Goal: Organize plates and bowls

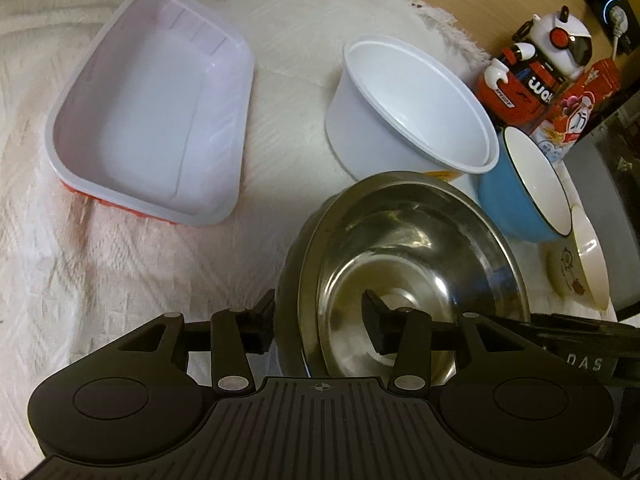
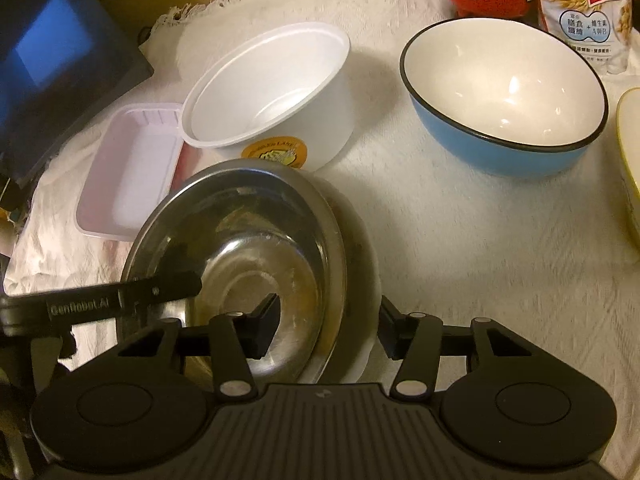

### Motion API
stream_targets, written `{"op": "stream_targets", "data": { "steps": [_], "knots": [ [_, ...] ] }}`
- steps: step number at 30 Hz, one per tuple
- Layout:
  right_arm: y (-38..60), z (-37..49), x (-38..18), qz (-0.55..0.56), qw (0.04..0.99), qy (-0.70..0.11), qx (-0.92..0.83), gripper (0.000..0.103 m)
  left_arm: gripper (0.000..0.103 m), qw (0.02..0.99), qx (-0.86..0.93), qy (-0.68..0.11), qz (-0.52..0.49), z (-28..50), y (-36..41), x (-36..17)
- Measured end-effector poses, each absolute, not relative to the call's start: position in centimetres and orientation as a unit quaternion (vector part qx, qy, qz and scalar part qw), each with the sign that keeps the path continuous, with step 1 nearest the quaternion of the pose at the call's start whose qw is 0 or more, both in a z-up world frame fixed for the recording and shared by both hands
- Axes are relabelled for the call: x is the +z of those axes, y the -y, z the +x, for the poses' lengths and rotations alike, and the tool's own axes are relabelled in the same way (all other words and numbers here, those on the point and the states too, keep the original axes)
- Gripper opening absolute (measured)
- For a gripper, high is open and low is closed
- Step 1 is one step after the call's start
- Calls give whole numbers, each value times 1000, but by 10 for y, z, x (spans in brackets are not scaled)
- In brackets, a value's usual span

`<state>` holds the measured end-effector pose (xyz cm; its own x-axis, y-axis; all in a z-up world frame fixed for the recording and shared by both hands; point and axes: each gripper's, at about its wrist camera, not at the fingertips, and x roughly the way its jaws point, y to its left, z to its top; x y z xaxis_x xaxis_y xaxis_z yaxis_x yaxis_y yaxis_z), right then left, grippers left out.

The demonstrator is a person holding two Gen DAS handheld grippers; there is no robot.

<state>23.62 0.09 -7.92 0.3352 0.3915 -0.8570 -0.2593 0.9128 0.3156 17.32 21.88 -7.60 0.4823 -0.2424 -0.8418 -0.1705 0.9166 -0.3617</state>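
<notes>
Nearby, white tub point(image 2: 272, 92), blue bowl point(image 2: 500, 136), rectangular tray point(image 1: 152, 120) beside steel bowl point(image 1: 404, 248).

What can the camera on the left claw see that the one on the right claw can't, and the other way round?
Only the left view shows the robot toy's head and a small patterned bowl at the right edge.

Only the right view shows a dark screen with a blue glow, the orange sticker on the white tub, and the printed text on the snack bag.

Both show the steel bowl straddled by both claws, the white tub, the blue bowl, the rectangular tray and the white cloth.
</notes>
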Motion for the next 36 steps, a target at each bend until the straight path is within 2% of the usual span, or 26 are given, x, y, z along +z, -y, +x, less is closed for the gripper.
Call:
{"op": "stream_targets", "data": {
  "steps": [15,18,22,27,30,32,36],
  "knots": [
    [4,240,-78,53,827,-529,180,55,51,839,-39,-501,-207,185,-216,-69],
    [-3,234,-77,41,830,-524,187,60,51,836,-31,-509,-200,189,-216,-76],
    [-4,230,-76,33,836,-517,182,60,49,838,-40,-501,-214,184,-221,-77],
    [7,211,-48,-1,871,-460,171,61,48,870,-16,-450,-200,166,-226,-56],
    [28,198,-24,-24,895,-415,160,67,48,890,4,-413,-195,157,-226,-39],
    [54,192,-10,-27,907,-394,144,71,48,901,14,-388,-195,154,-217,-26],
    [114,190,1,-52,930,-359,64,71,48,912,-11,-360,-196,156,-178,-4]
  ]
}}
